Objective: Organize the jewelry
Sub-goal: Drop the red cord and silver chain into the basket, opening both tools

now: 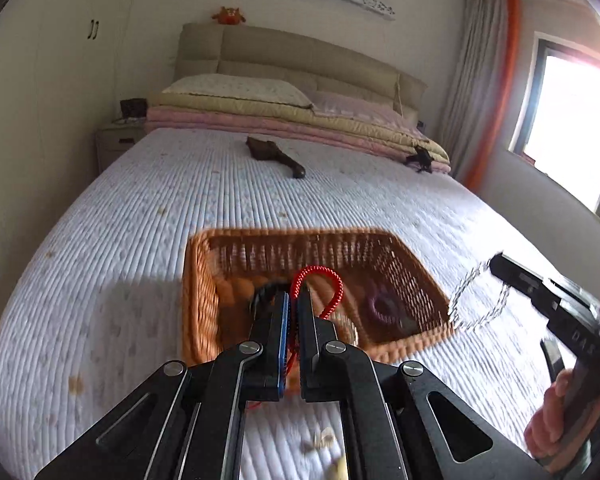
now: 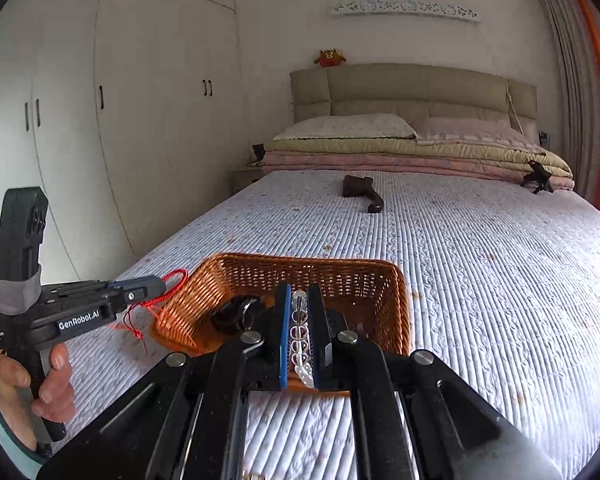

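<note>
An orange wicker basket (image 1: 204, 280) (image 2: 380, 276) sits on the white quilted bed. My left gripper (image 1: 296, 296) (image 2: 162, 286) is shut on a red braided cord bracelet (image 1: 332, 280) (image 2: 176, 284), held above the basket's near-left part. My right gripper (image 2: 299, 292) (image 1: 496, 262) is shut on a silver and clear link chain (image 2: 300, 336) (image 1: 472, 304), which hangs just outside the basket's right rim in the left wrist view. Inside the basket lie a purple ring-shaped bracelet (image 1: 384, 308) and a dark bracelet (image 2: 236, 314) (image 1: 262, 298).
A dark brown object (image 1: 276, 154) (image 2: 362, 192) lies farther up the bed. Folded blankets and pillows (image 2: 380, 148) are stacked at the headboard. A small black item (image 2: 538, 176) rests by the blankets. White wardrobes (image 2: 140, 100) stand left, a window (image 1: 572, 128) right.
</note>
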Available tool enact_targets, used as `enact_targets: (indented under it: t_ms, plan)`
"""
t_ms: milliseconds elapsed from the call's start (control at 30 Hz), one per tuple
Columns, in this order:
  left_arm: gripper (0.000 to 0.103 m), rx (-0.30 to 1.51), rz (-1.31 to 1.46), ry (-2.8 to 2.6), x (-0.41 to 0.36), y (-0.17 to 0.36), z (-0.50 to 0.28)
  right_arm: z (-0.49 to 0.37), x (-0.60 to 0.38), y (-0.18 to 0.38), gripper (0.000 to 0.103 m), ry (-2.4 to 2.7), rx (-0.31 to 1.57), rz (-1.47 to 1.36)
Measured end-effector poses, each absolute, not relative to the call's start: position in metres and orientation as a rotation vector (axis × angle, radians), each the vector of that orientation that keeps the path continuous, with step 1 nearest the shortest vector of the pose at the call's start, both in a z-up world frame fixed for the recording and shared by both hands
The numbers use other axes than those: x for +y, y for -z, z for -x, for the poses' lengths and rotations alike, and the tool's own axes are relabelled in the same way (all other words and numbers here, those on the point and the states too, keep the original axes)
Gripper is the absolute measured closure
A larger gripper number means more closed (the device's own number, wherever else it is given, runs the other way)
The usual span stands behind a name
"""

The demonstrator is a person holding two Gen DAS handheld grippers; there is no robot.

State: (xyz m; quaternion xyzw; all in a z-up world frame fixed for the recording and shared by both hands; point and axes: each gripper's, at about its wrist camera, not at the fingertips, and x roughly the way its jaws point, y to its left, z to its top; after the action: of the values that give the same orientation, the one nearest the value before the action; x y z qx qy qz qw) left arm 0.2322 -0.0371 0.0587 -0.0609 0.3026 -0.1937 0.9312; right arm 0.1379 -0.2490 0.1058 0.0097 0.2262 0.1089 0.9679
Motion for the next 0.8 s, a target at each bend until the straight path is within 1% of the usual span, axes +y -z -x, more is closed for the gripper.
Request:
enact_targets:
  t_ms: [167, 333, 467, 667, 733, 800]
  plan:
    - [0.099, 0.596, 0.138, 0.390, -0.045, -0.066, -0.273, -0.180, -0.250, -0.094, 0.094, -0.211, 0.488, -0.054]
    - [0.099, 0.634, 0.160, 0.367, -0.046, -0.040, -0.300, -0.209, -0.251, -0.075, 0.094, -0.210, 0.533, -0.088]
    - [0.099, 0.683, 0.138, 0.369, -0.054, -0.016, -0.309, -0.219, -0.248, -0.058, 0.094, -0.231, 0.573, -0.097]
    - [0.099, 0.722, 0.094, 0.357, -0.061, -0.001, -0.318, -0.237, -0.245, -0.027, 0.094, -0.206, 0.682, -0.102]
    - [0.099, 0.735, 0.088, 0.353, -0.063, 0.002, -0.320, -0.237, -0.247, -0.023, 0.094, -0.202, 0.691, -0.110]
    - [0.097, 0.750, 0.099, 0.359, -0.062, 0.005, -0.320, -0.236, -0.250, -0.022, 0.094, -0.198, 0.689, -0.113]
